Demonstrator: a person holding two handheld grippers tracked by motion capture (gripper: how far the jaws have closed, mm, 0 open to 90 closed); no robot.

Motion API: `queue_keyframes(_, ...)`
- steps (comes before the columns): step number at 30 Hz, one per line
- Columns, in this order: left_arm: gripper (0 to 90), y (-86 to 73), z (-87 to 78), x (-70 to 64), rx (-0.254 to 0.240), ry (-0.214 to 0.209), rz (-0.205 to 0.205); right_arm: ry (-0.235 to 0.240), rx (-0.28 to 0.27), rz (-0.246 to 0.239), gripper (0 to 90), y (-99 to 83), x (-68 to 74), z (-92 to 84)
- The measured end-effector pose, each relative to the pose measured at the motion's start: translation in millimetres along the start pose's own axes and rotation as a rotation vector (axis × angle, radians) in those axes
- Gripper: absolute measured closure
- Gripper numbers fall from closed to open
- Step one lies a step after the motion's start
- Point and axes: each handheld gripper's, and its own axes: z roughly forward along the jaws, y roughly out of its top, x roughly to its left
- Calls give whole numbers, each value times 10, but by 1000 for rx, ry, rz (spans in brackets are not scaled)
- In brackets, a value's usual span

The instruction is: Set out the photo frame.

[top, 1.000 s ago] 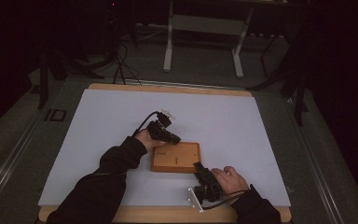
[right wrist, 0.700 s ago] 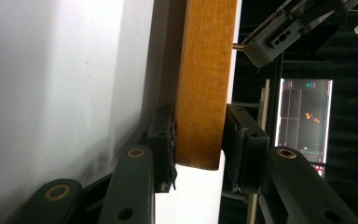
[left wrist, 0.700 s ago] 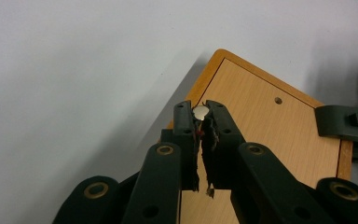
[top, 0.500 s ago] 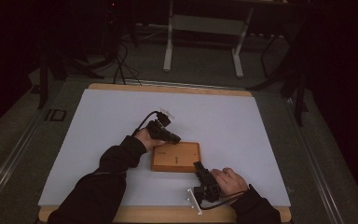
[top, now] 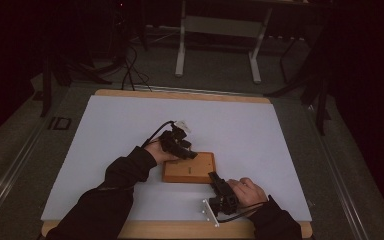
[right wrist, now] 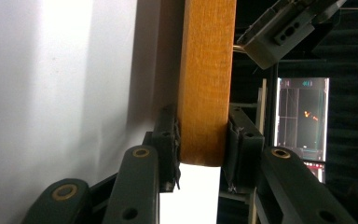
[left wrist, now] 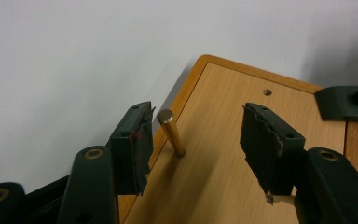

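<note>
High view: a white table surface (top: pixel 105 150) is seen from above, with a wooden board (top: pixel 192 170) lying flat just below its centre. At the board's ten o'clock corner the left gripper (top: pixel 182 150) is held over the wood by the person's left hand (top: pixel 155 150), a dark sleeve (top: pixel 110 190) trailing toward seven o'clock. In the left gripper view its jaws are spread apart above the board (left wrist: pixel 242 154), and a brass pin (left wrist: pixel 171 132) is seen standing upright in the wood near the edge, just beside the left-side jaw, though contact cannot be told. At the board's four o'clock corner the right gripper (top: pixel 219 186) is held by the right hand (top: pixel 247 190). In the right gripper view its jaws are clamped on the board's edge (right wrist: pixel 206 84).
</note>
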Motion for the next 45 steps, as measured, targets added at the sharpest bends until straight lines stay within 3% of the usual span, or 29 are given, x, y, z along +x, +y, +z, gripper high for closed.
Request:
queue_keyframes(2,425,-7,-14,-3,-1,13,-4,12,-4,6,692,-3,-30,-3)
queue_keyframes(5,398,-31,-52,4,-17,-12,-6,21,-12,17,695,-8,-66,-11)
queue_keyframes(6,331,-39,-73,1,-31,-14,0,33,-17,24,695,-17,-92,-12)
queue_keyframes(9,259,-57,-151,-11,-74,-24,8,50,-27,31,696,-41,-140,-12)
queue_keyframes(13,147,-83,-254,-72,-123,37,52,74,-42,41,698,-75,-213,-6)
queue_keyframes(18,98,-139,-405,-143,-192,37,61,114,-58,59,700,-99,-312,1)
queue_keyframes(26,93,-273,-668,-231,-244,57,58,185,-79,90,701,-152,-490,35)
queue_keyframes(36,93,-471,-917,-370,-267,57,69,283,-93,119,701,-218,-720,103)
queue_keyframes(45,72,-588,-1040,-563,-300,63,110,398,-116,163,701,-304,-967,211)
